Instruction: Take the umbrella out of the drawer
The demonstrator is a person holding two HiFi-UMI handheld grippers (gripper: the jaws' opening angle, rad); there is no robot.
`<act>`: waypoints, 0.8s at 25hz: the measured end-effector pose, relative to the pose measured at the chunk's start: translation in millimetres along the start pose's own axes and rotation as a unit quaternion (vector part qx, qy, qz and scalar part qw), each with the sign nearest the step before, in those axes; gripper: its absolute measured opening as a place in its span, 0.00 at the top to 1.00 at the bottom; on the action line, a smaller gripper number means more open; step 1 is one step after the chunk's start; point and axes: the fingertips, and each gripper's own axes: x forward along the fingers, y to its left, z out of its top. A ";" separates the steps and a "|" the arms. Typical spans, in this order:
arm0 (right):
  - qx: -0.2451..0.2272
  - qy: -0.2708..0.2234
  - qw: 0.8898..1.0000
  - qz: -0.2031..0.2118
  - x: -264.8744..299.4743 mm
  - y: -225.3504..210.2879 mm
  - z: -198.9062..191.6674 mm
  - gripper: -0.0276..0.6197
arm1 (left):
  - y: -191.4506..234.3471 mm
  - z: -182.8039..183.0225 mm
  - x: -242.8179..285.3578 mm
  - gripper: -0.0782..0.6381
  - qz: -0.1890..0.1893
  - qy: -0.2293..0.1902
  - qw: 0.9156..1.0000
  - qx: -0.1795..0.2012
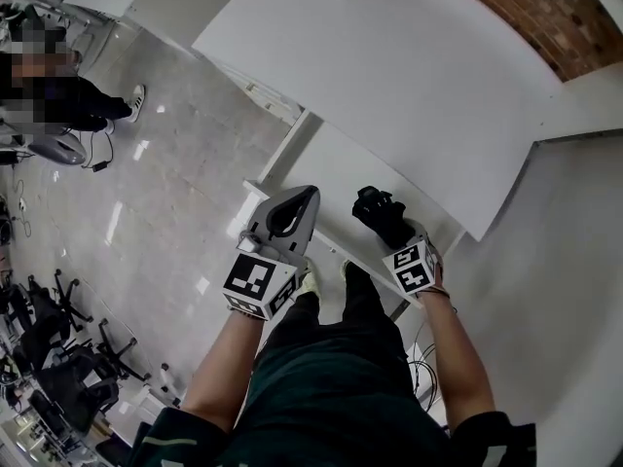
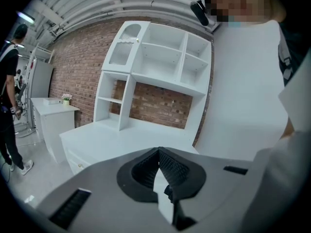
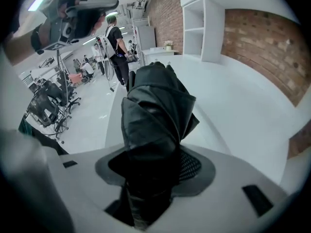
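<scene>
A black folded umbrella (image 1: 376,212) sticks out of my right gripper (image 1: 386,228), which is shut on it above the pulled-out white drawer (image 1: 326,168). In the right gripper view the umbrella (image 3: 155,106) fills the space between the pads, and its crumpled canopy stands up past the right gripper (image 3: 156,165). My left gripper (image 1: 292,210) hovers beside it on the left, over the drawer's front corner. In the left gripper view the left gripper (image 2: 158,154) has its ribbed pads meeting at the tip, with nothing held.
The white desk top (image 1: 389,76) spreads beyond the drawer, with a white shelf unit (image 2: 155,57) against a brick wall (image 2: 160,103). A person (image 1: 58,90) stands at the far left, and office chairs (image 1: 58,358) crowd the lower left floor. Another person (image 3: 116,47) stands by the desk's far end.
</scene>
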 end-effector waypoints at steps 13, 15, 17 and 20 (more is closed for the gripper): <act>0.041 -0.138 0.989 -0.025 -72.8 -2.1 63.5 0.62 | -6.8 25.0 -16.0 0.88 -0.013 -0.008 1.000 -0.005; 0.051 -0.166 0.984 -0.028 -92.3 -2.3 79.1 0.62 | -7.6 31.9 -21.0 0.88 -0.011 -0.012 1.000 -0.010; 0.063 -0.197 0.978 -0.028 -111.4 -3.1 94.6 0.62 | -9.3 40.6 -25.5 0.88 -0.012 -0.019 1.000 -0.014; 0.084 -0.241 0.966 -0.027 -137.4 -3.6 115.3 0.62 | -11.7 52.0 -32.9 0.88 -0.011 -0.027 0.999 -0.017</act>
